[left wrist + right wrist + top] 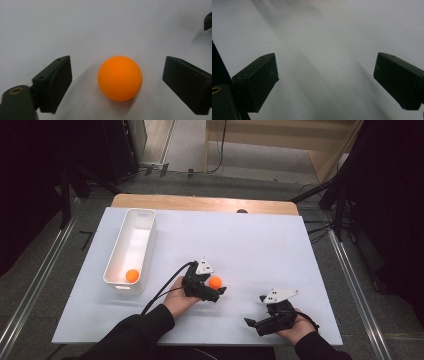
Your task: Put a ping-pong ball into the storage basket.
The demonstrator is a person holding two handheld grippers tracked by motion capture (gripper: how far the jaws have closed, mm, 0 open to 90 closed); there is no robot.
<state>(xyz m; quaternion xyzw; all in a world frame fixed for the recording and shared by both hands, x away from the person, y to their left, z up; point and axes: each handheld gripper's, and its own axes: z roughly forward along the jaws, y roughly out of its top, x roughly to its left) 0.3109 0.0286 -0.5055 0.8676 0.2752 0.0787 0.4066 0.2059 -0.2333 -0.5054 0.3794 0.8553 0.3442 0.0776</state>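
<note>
Straddling the orange ball (120, 78), left gripper (117, 82) has jaws spread wide, clear gaps both sides, no pad contact; ball sits on the white table (100, 25). High view: gripper body hides part of that ball. Right gripper (325, 82) is open too, bare table between jaws, tips cut off by frame edge. Second orange ball (132, 275) lies in the white bin (145, 232), far left.

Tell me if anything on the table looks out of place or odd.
One orange ball lies loose on the white table, between the open left tongs without touching them, while a matching ball sits in the white bin. Nothing looks spilled or damaged.
</note>
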